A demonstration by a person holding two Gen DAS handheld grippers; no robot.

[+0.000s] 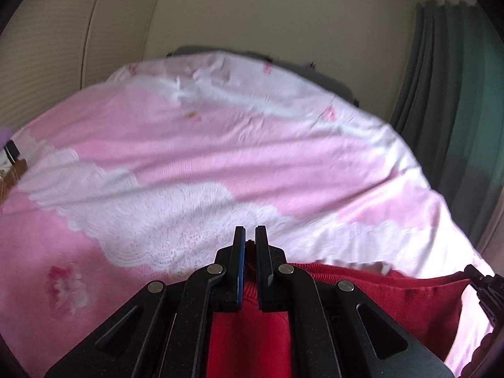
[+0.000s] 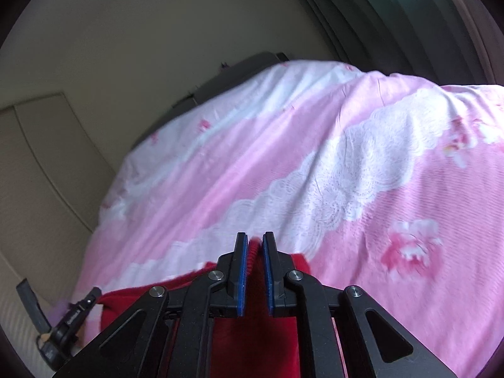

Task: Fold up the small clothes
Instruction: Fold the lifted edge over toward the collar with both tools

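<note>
A red knit garment (image 1: 409,296) hangs stretched between my two grippers above the pink bed cover (image 1: 189,163). My left gripper (image 1: 249,236) is shut on one corner of it, with red cloth pinched between the pads. In the right wrist view my right gripper (image 2: 255,242) is shut on the other corner of the red garment (image 2: 126,302), a ribbed edge showing between its blue pads. Each gripper shows at the edge of the other's view: the right gripper (image 1: 485,286) at the far right, the left gripper (image 2: 72,315) at the lower left.
The bed is covered by a pink and white sheet with lace and flower print (image 2: 378,163). A green curtain (image 1: 456,94) hangs right of the bed. Cream walls and a cupboard door (image 2: 37,163) stand behind and left. A dark headboard (image 2: 239,72) shows at the far end.
</note>
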